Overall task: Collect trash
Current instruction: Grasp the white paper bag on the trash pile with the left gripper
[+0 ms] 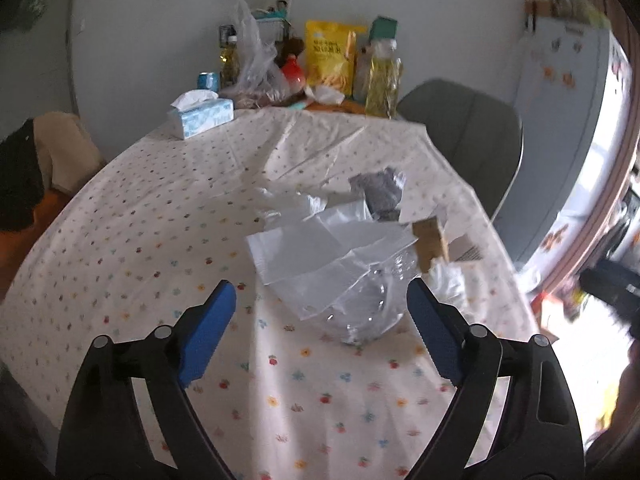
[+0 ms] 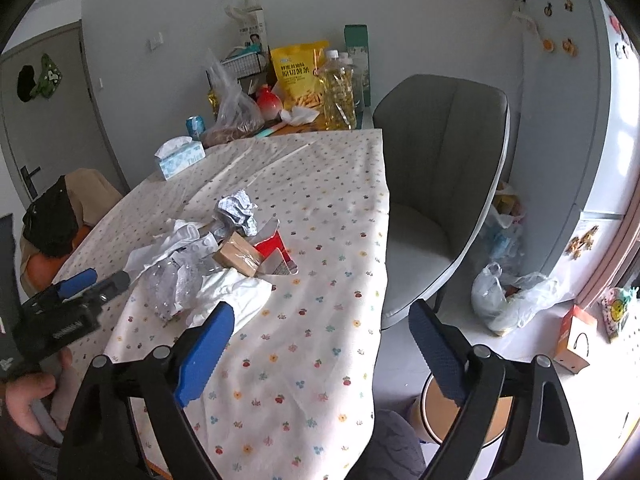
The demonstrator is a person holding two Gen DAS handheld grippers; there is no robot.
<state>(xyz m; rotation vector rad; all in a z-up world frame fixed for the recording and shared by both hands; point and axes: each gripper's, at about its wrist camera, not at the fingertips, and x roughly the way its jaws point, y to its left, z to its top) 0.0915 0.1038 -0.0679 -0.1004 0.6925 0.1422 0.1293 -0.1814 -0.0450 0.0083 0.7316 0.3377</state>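
Observation:
A pile of trash lies mid-table: crumpled clear plastic (image 1: 366, 300) (image 2: 172, 280), white paper sheets (image 1: 316, 252), white tissue (image 2: 236, 296), a crumpled printed wrapper (image 2: 236, 212), a small brown box (image 2: 238, 258) (image 1: 430, 240) and a red wrapper (image 2: 272, 246). My left gripper (image 1: 322, 320) is open just before the clear plastic, empty; it also shows in the right wrist view (image 2: 94, 282). My right gripper (image 2: 320, 332) is open and empty above the table's near right edge.
The table (image 2: 320, 208) has a floral cloth. A tissue box (image 2: 178, 158), bottles and a yellow snack bag (image 2: 300, 74) stand at the far end. A grey chair (image 2: 440, 168) is at right, with plastic bags (image 2: 508, 300) on the floor and a fridge (image 2: 576, 100) beyond.

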